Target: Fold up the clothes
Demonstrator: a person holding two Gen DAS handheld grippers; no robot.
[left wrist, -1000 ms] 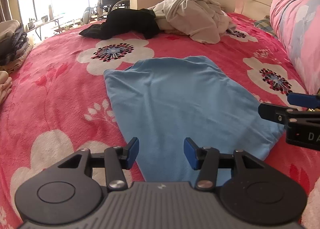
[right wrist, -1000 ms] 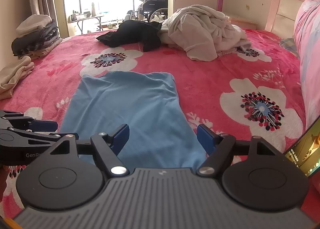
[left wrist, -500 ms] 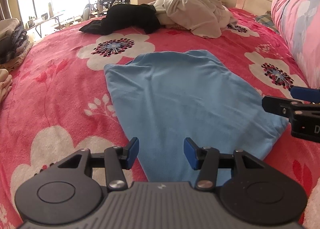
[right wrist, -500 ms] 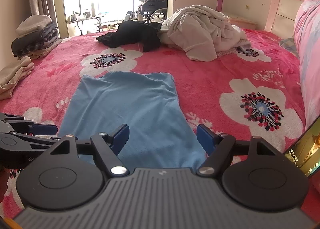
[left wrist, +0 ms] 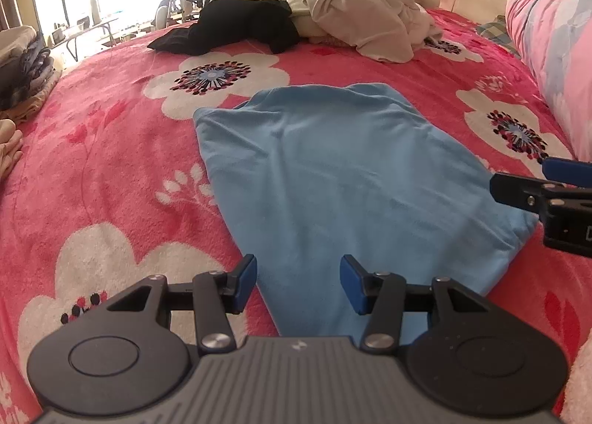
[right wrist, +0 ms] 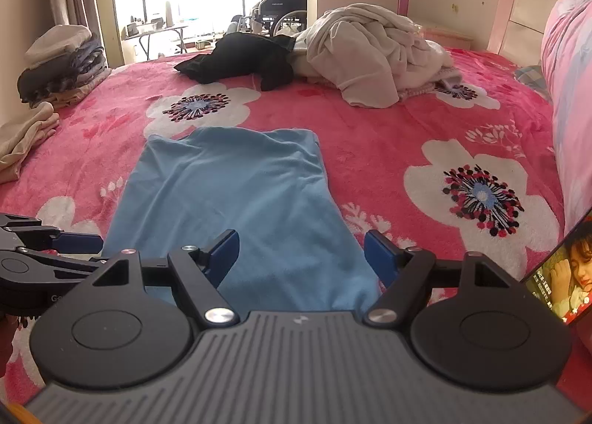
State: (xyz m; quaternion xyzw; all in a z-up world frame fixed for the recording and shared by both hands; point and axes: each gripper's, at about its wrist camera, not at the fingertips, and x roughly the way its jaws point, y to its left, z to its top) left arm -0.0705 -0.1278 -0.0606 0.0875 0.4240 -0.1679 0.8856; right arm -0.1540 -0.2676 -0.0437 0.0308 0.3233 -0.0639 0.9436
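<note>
While both claws hover with blue pads spread and empty, left claw (left wrist: 298, 279) and right claw (right wrist: 300, 255) over the near edge of a blue garment (left wrist: 344, 179), folded narrow, flat on the red floral bed (left wrist: 111, 150).

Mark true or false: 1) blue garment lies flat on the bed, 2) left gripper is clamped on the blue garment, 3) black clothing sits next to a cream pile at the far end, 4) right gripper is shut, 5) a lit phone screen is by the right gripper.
1. The blue garment lies flat on the red floral blanket. True.
2. The left gripper is clamped on it. False: it is open, nothing is pinched between the pads.
3. The black clothing sits beside the cream pile at the far end. True.
4. The right gripper is shut. False: it is open, with a wide gap.
5. A lit phone screen is by the right gripper. True.
</note>
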